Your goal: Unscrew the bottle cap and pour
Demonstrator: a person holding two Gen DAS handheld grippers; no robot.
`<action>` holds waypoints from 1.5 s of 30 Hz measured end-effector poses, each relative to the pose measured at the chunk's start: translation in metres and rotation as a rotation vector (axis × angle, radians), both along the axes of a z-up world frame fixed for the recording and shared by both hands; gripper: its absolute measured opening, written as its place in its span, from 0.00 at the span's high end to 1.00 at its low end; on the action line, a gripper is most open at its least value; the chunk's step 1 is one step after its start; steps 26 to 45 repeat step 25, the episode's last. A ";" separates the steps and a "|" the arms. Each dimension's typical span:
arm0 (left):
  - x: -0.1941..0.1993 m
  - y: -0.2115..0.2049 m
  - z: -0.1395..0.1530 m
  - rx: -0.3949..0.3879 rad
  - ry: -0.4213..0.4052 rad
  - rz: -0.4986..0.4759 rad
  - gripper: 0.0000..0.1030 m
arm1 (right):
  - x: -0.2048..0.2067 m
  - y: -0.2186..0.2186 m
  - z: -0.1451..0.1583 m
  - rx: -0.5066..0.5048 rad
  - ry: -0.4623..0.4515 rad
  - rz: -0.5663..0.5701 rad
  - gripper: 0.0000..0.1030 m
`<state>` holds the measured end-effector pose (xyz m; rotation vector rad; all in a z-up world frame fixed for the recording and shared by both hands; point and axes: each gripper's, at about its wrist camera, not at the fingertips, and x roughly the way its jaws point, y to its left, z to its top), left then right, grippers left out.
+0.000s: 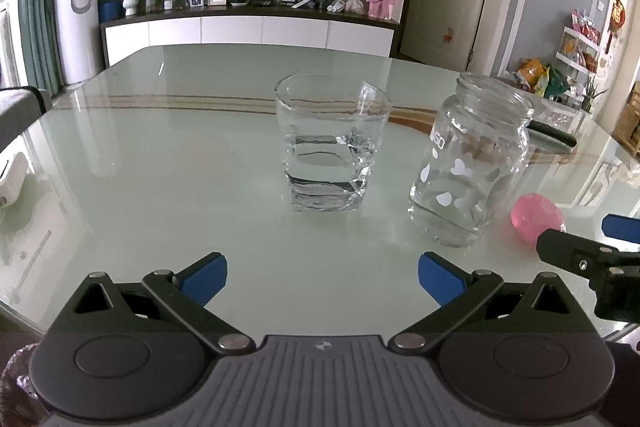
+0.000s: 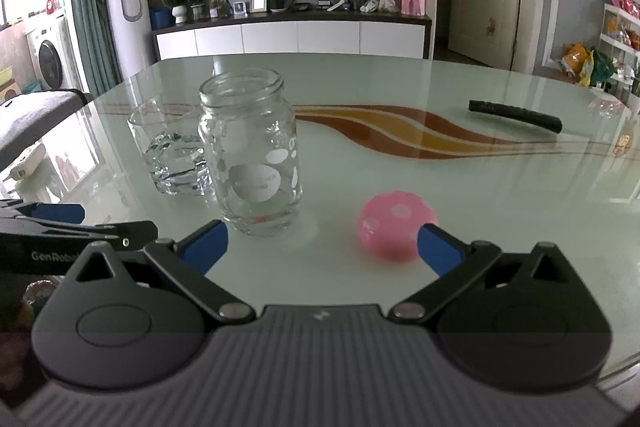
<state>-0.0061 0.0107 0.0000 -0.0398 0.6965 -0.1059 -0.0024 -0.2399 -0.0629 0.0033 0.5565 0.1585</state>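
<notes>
"60" on jar (image 1: 472, 163), "GenRobo" on left gripper (image 2: 80, 223)

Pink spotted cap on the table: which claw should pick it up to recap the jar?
Right. The pink spotted cap lies just ahead of the open right claw, near its right finger. The open left claw faces the glass tumbler of water.

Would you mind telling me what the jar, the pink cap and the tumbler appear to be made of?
The jar looks like clear glass, glossy, with white printed spots; you see the table through it. The pink cap seems moulded plastic, opaque with a soft sheen and pale dots. The tumbler looks like thick clear glass, judging by its heavy, refracting base.
</notes>
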 end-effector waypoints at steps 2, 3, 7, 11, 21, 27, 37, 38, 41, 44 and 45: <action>-0.002 -0.002 0.000 0.011 -0.004 0.006 0.00 | -0.001 0.001 0.000 -0.005 -0.006 0.008 0.00; -0.003 -0.003 0.001 0.018 -0.011 0.005 0.00 | -0.001 0.002 0.000 -0.009 -0.009 0.013 0.00; -0.005 -0.004 0.003 0.023 -0.022 -0.004 0.00 | -0.001 0.005 0.001 -0.023 -0.013 0.019 0.00; -0.006 -0.007 0.005 0.029 -0.027 -0.005 0.00 | -0.001 0.005 0.001 -0.024 -0.011 0.021 0.00; -0.007 -0.007 0.003 0.028 -0.039 0.009 0.01 | -0.002 0.007 0.002 -0.027 -0.009 0.017 0.00; -0.009 -0.008 0.004 0.032 -0.044 0.011 0.01 | -0.002 0.008 0.002 -0.031 -0.008 0.018 0.00; -0.009 -0.008 0.004 0.032 -0.044 0.011 0.01 | -0.002 0.008 0.002 -0.031 -0.008 0.018 0.00; -0.009 -0.008 0.004 0.032 -0.044 0.011 0.01 | -0.002 0.008 0.002 -0.031 -0.008 0.018 0.00; -0.009 -0.008 0.004 0.032 -0.044 0.011 0.01 | -0.002 0.008 0.002 -0.031 -0.008 0.018 0.00; -0.009 -0.008 0.004 0.032 -0.044 0.011 0.01 | -0.002 0.008 0.002 -0.031 -0.008 0.018 0.00; -0.009 -0.008 0.004 0.032 -0.044 0.011 0.01 | -0.002 0.008 0.002 -0.031 -0.008 0.018 0.00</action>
